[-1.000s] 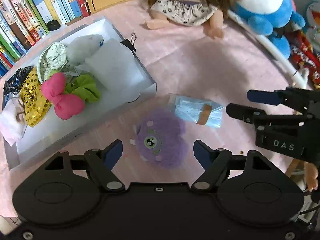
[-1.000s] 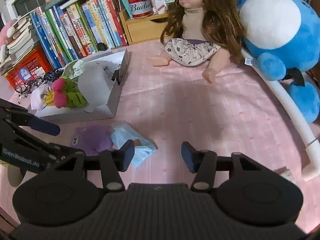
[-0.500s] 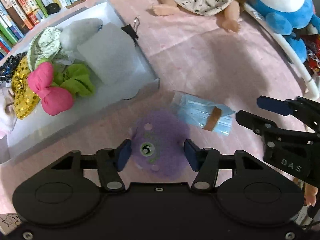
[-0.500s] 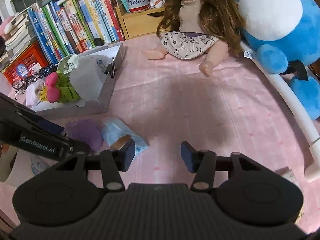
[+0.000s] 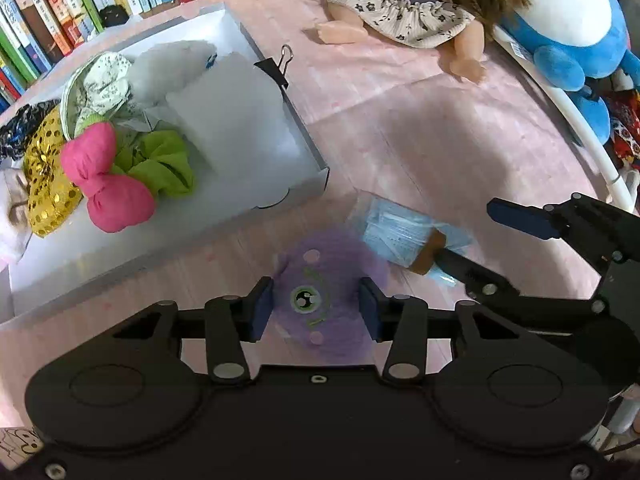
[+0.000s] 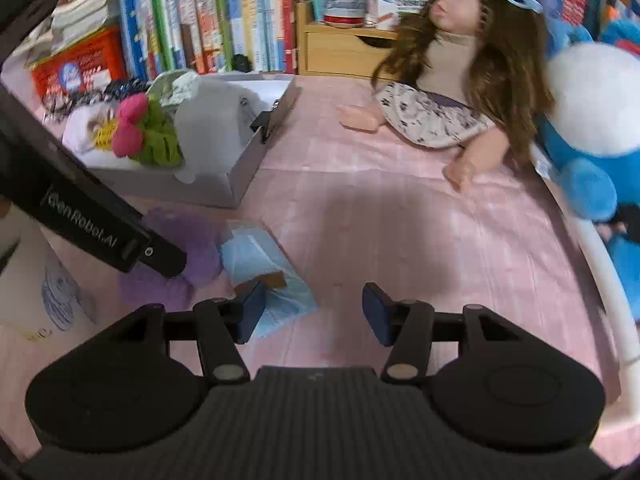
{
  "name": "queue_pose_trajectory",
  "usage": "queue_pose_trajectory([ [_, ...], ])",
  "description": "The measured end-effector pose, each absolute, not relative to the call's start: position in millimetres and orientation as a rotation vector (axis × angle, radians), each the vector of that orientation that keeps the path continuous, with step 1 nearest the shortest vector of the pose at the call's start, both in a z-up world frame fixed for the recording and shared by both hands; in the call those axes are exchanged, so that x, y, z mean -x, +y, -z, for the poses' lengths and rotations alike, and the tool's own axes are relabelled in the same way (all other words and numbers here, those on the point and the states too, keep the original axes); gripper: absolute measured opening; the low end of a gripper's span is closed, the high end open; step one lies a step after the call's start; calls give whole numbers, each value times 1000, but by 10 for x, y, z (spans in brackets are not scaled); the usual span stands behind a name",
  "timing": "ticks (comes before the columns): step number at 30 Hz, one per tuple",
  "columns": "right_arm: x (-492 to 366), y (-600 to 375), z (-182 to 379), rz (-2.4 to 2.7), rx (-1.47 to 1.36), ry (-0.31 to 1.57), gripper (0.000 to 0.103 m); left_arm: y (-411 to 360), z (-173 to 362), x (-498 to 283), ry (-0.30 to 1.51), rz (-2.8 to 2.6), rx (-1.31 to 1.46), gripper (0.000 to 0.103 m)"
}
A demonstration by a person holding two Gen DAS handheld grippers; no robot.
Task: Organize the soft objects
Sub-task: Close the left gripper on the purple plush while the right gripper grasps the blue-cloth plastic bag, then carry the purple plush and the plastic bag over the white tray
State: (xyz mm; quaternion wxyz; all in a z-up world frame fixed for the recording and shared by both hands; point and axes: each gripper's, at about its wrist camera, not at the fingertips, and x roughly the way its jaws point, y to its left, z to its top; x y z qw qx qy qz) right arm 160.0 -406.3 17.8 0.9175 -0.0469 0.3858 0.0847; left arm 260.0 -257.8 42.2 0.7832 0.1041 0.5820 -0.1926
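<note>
A fuzzy purple one-eyed plush point(image 5: 320, 300) lies on the pink cloth, between the fingers of my left gripper point(image 5: 315, 309), whose pads press its sides. It also shows in the right wrist view point(image 6: 192, 248). A blue plastic-wrapped pack point(image 5: 404, 232) lies just right of it. My right gripper point(image 6: 314, 312) is open, its left fingertip point(image 6: 252, 308) over the pack's point(image 6: 264, 276) near end. The white box point(image 5: 264, 196) at the left holds a pink bow point(image 5: 108, 184), a green scrunchie point(image 5: 164, 164), a gold sequin piece point(image 5: 44, 184) and white fabric items.
A doll point(image 6: 452, 76) sits at the back, and a blue and white plush point(image 6: 592, 120) is at the right by a white rail point(image 6: 608, 280). Books point(image 6: 192, 20) line the back left. A binder clip point(image 5: 280, 68) is on the box's edge.
My left gripper has come down around the purple plush and closed onto it. My right gripper has moved left toward the blue pack and stayed open.
</note>
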Motion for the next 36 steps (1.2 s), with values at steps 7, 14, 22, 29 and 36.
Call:
queue_pose_trajectory([
  [7, -1659, -3978, -115, -249, 105, 793, 68, -2534, -283, -2692, 1333, 410, -117, 52],
  [14, -1591, -3940, -77, -244, 106, 776, 46, -2629, -351, -2578, 1257, 426, -183, 41],
  [22, -1359, -3999, -115, -165, 81, 766, 44, -2640, -549, -2466, 1196, 468, -178, 40],
  [29, -1092, -4098, -304, -98, -15, 738, 44, -2621, -832, -2178, 1072, 543, -176, 40],
  [36, -956, -3983, -551, -124, -21, 673, 44, -2415, -1123, -1886, 939, 567, -171, 40],
])
